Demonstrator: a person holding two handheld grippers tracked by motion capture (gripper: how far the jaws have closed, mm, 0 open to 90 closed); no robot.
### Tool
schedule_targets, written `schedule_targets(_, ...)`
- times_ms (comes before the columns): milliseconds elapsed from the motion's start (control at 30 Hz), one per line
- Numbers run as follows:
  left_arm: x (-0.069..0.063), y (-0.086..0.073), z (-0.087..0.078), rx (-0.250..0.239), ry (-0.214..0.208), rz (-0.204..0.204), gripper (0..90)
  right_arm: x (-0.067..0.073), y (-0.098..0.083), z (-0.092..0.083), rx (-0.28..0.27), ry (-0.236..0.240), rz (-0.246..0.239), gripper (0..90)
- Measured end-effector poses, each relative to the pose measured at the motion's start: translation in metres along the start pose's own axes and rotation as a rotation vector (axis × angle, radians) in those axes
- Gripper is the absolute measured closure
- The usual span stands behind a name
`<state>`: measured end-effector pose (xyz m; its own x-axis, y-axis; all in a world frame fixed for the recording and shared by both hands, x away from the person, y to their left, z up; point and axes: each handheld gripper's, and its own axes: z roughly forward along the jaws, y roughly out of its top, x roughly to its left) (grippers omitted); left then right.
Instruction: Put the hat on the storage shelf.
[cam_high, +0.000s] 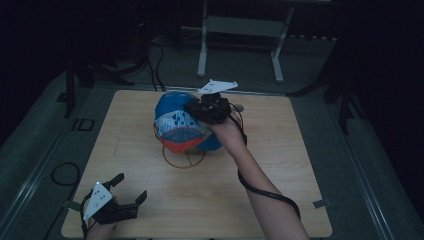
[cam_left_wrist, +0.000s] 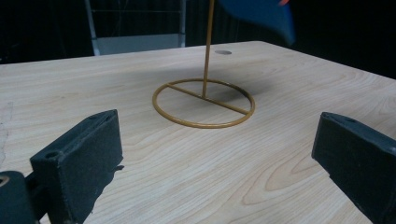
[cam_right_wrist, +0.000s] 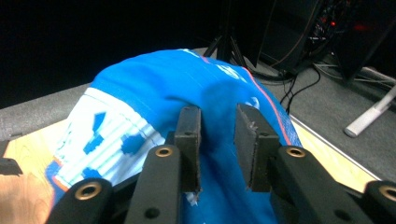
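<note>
A blue, white and orange cap (cam_high: 180, 125) sits on top of a gold wire stand (cam_high: 184, 159) at the middle of the wooden table (cam_high: 165, 205). My right gripper (cam_high: 194, 108) is at the cap's right side. In the right gripper view it (cam_right_wrist: 217, 121) is shut on a fold of the cap's blue cloth (cam_right_wrist: 154, 84). My left gripper (cam_high: 131, 186) rests near the table's front left corner, open with nothing in it. From the left gripper view (cam_left_wrist: 218, 130) the stand's ring and pole (cam_left_wrist: 204, 123) lie ahead, with the cap's edge (cam_left_wrist: 261, 14) above.
A white metal frame (cam_high: 240, 30) stands on the floor behind the table, with cables (cam_high: 155, 65) beside it. Another cable loop (cam_high: 65, 172) lies on the floor at the left. A small hole (cam_left_wrist: 223, 52) marks the tabletop's far side.
</note>
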<state>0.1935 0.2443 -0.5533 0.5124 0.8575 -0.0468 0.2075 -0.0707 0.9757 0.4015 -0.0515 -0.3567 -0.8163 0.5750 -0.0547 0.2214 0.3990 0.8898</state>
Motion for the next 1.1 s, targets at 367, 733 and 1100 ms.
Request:
schedule_targets(367,0.0,-0.001,0.001,-0.001,-0.003,-0.004,2.1,-0.008,-0.01,-0.001,-0.003,-0.005,0.033,63.2)
schedule_targets(733,-0.001,-0.001,0.001,0.0,-0.008,-0.008,2.1,-0.014,-0.023,-0.018,-0.036,-0.007,0.056,46.9)
schedule_targets(1100,-0.002,-0.002,0.004,0.01,-0.014,-0.009,2.1,-0.017,-0.042,-0.034,-0.047,0.067,0.082,25.7)
